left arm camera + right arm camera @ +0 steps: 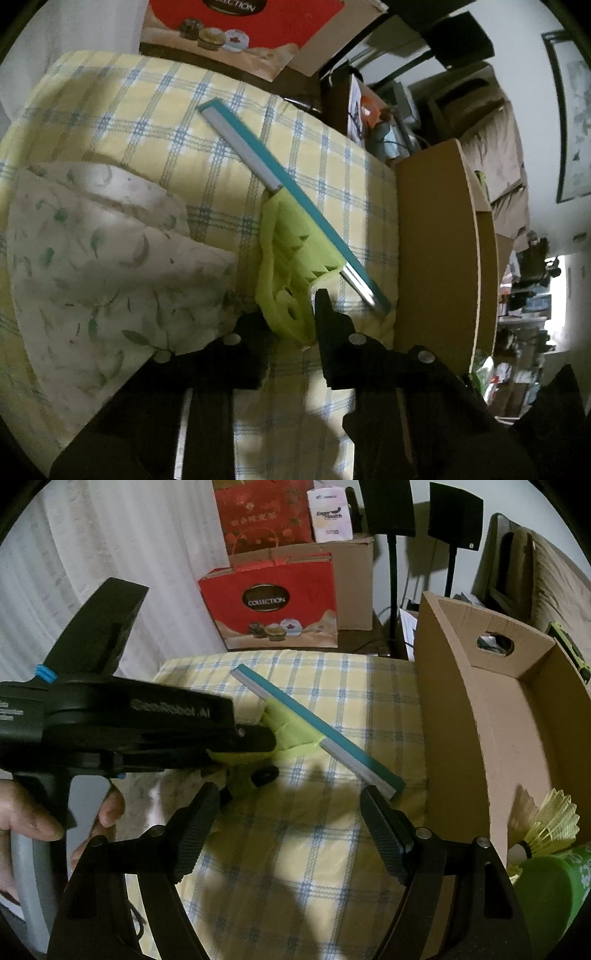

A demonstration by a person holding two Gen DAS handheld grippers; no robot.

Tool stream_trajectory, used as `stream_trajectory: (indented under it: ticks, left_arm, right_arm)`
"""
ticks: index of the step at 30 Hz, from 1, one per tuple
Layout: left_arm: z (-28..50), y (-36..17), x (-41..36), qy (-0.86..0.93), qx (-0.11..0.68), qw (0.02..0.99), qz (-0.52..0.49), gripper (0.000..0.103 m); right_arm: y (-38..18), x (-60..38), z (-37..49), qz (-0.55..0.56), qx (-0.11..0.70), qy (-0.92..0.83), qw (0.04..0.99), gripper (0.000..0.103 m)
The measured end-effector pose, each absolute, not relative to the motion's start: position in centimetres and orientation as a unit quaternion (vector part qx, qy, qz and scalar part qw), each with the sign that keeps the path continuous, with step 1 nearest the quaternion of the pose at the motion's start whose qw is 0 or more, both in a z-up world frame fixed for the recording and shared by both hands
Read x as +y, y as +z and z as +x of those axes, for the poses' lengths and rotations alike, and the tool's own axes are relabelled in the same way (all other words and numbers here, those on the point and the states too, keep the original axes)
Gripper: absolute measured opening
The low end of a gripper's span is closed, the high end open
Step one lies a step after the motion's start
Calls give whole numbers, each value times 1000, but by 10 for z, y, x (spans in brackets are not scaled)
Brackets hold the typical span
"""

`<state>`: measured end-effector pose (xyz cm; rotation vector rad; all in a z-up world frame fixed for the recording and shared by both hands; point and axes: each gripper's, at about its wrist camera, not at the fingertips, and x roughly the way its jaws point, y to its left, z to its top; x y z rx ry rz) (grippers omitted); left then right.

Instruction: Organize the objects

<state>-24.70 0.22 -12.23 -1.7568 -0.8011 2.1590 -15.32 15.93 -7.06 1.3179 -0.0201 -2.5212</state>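
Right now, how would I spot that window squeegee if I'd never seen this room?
Find the yellow checked cloth beside the open cardboard box. Lying slantwise across it is the squeegee. It is the only long straight thing there, with a teal and grey blade on a lime-green handle.

The squeegee has a lime-green handle and a teal blade (grey along one edge). It lies on yellow cloth checked blue and white, beside a brown cardboard box.
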Motion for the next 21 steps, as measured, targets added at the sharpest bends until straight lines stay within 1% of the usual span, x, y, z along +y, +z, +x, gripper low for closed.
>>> stream_trajectory:
  ticks: [3, 5, 8, 14, 18, 20, 21]
  left_arm:
    - [-245, -120, -7, 744, -294, 123, -587, 16]
    - [-245, -117, -15, 748, -304, 120, -578, 12]
    - [-243, -109, -27, 755, -313, 121, -563, 9]
    - [-237, -96, -42, 763, -317, 121, -550, 8]
    - [-234, -93, -47, 761, -329, 123, -546, 8]
    - [-233, -92, -49, 760, -331, 123, -546, 8]
    - [-231, -93, -51, 760, -332, 123, -545, 8]
  right_arm:
    - [-70, 159, -153, 458, -8, -877, 149, 79]
    - [-70, 159, -152, 458, -9, -876, 150, 79]
    - [-68, 158, -152, 456, -6, -877, 150, 79]
    - [-67, 155, -152, 456, -2, -876, 154, 79]
    - [-81, 150, -158, 482, -5, -861, 161, 79]
    - [-86, 148, -159, 489, -2, -857, 163, 76]
    - [-89, 146, -160, 492, 0, -855, 163, 73]
